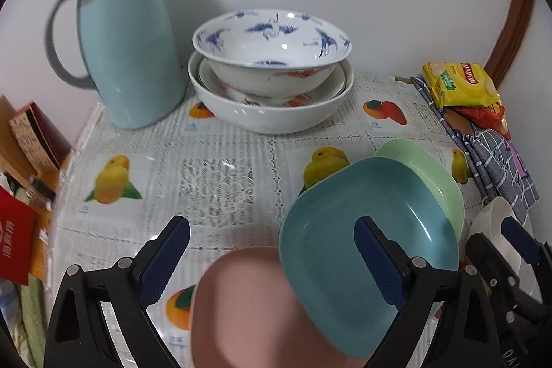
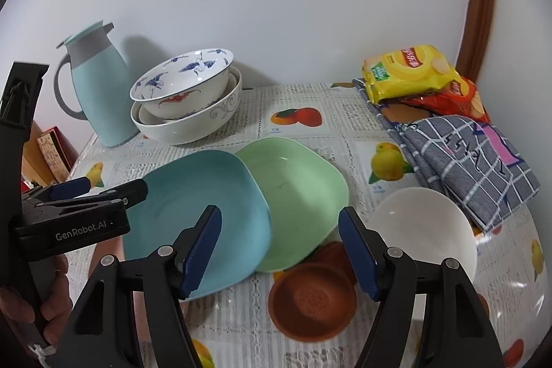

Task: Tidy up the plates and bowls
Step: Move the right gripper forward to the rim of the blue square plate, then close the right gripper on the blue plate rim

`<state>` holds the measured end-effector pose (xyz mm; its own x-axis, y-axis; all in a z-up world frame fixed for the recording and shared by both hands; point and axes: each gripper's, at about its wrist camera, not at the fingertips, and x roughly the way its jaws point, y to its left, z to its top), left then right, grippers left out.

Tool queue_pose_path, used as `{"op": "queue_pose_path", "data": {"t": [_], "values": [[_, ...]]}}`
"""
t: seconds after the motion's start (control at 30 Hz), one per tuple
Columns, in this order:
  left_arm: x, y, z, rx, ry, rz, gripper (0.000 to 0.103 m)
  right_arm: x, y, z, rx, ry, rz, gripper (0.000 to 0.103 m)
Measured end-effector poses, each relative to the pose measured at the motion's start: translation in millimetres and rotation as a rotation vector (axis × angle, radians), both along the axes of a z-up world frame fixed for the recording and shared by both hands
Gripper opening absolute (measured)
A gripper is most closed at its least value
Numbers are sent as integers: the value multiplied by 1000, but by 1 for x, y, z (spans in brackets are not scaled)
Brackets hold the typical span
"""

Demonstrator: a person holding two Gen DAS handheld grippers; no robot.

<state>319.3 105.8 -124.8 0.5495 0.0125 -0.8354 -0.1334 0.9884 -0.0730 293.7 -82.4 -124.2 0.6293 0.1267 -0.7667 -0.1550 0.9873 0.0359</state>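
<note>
Left gripper (image 1: 272,259): jaws released, spread wide above the pink plate (image 1: 248,309) and blue plate (image 1: 362,250), gripping nothing.
Right gripper (image 2: 279,250): jaws apart, empty, over the green plate (image 2: 296,195).
Plates: blue overlaps green and pink, mid-bench.
White bowl (image 2: 424,230): near the bench's right edge.
Stacked bowls (image 1: 272,85): back edge, beside the jug (image 1: 127,57).

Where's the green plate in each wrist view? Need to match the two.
Left wrist: green plate is right of centre, mostly hidden behind the blue plate that overlaps it.
Right wrist: green plate sits at centre, its left edge tucked under the blue plate.
Shared landmark: the stacked crane-pattern bowl beside the pale blue jug.
</note>
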Motion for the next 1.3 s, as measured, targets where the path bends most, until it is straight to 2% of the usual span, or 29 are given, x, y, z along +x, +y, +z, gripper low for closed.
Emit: {"op": "queue_pose_path", "data": {"t": [0.07,0.33,0.47,0.53,0.67,0.77,0.83,0.9,1.07,1.17,1.2,1.3], "values": [[5,0,-5,-22,9,0,96,6,3,-6,-16,10,3,70],[12,2,-13,9,-18,16,93,17,12,-19,-44,23,25,68],[14,2,-17,-26,-12,0,90,20,16,-27,-77,34,27,67],[14,1,-20,-26,-5,-6,83,21,18,-31,-83,45,35,64],[14,1,-24,-29,8,-6,75,24,20,-36,-79,58,37,60],[14,2,-27,-38,14,-3,74,27,21,-39,-81,72,35,53],[15,2,-29,-46,27,-3,68,27,21,-41,-87,79,33,49],[15,4,-31,-61,31,-2,67,28,22,-42,-93,78,35,42],[17,5,-33,-76,42,0,63,30,23,-47,-93,90,33,32],[16,6,-33,-110,44,-5,52,31,22,-50,-63,102,44,21],[16,6,-32,-117,42,-9,44,31,22,-50,-46,104,47,18],[15,3,-31,-128,35,-25,30,29,21,-50,-23,89,46,16]]}}
